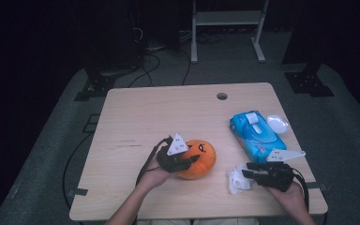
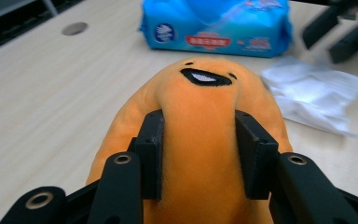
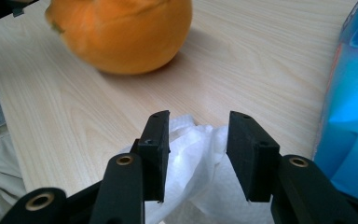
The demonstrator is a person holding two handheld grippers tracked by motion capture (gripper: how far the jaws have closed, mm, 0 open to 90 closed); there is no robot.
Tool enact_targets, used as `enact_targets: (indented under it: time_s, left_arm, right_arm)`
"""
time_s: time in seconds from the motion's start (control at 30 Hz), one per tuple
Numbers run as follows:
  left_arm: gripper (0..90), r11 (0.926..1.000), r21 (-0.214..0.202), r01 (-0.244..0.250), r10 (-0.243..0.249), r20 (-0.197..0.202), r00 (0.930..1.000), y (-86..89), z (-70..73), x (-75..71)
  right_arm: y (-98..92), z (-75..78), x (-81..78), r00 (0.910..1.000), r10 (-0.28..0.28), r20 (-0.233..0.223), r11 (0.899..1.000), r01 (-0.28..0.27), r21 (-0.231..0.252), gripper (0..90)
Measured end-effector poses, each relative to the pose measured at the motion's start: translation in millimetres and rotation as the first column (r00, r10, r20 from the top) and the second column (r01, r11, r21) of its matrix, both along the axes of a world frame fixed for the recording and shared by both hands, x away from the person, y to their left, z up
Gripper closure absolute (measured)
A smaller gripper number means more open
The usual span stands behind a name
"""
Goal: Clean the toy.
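Left gripper (image 2: 199, 154) pinches a fold of the orange plush toy (image 2: 200, 140); the soft fold may slip free. Right of the toy, the right gripper (image 3: 198, 156) straddles the white tissue (image 3: 200, 177) with jaws parted, so closing may tear it.

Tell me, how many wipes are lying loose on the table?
1. The wipe lies crumpled near the front edge, between the orange toy and the right gripper, whose jaws stand around it. More may remain inside the blue pack.

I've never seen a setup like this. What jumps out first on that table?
A round orange plush toy with a stitched smiling face sits near the table's front, pinched between the jaws of the left gripper. To its right lies a crumpled white tissue, with the right gripper open over it. Behind that lies a blue pack of wet wipes.
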State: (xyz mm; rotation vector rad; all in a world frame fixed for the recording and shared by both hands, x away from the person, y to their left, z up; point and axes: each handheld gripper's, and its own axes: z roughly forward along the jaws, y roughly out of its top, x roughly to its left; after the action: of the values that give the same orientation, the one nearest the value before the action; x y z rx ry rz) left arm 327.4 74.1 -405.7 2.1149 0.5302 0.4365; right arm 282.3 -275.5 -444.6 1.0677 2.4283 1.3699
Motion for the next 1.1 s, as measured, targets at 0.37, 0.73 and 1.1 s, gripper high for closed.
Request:
enact_targets:
  time_s: [0.37,0.73,1.1]
  left_arm:
    - [57.5,0.9964,0.059,-0.06,0.059,0.014,0.9981,0.8,-3.8,24.3]
    - [43.1,0.9981,0.012,-0.06,0.06,-0.007,0.9982,4.3,-1.3,22.9]
    - [36.4,0.9978,-0.03,-0.059,0.059,-0.007,0.9982,13.9,12.9,17.8]
  right_arm:
    - [1.2,1.0,-0.6,0.9996,-0.026,-0.007,1.0,0.026,0.002,48.1]
    - [4.8,3.5,-0.9,0.9992,-0.041,0.002,0.999,0.041,-0.006,41.9]
    - [2.9,2.4,-0.3,0.999,-0.044,-0.003,0.999,0.044,-0.001,41.0]
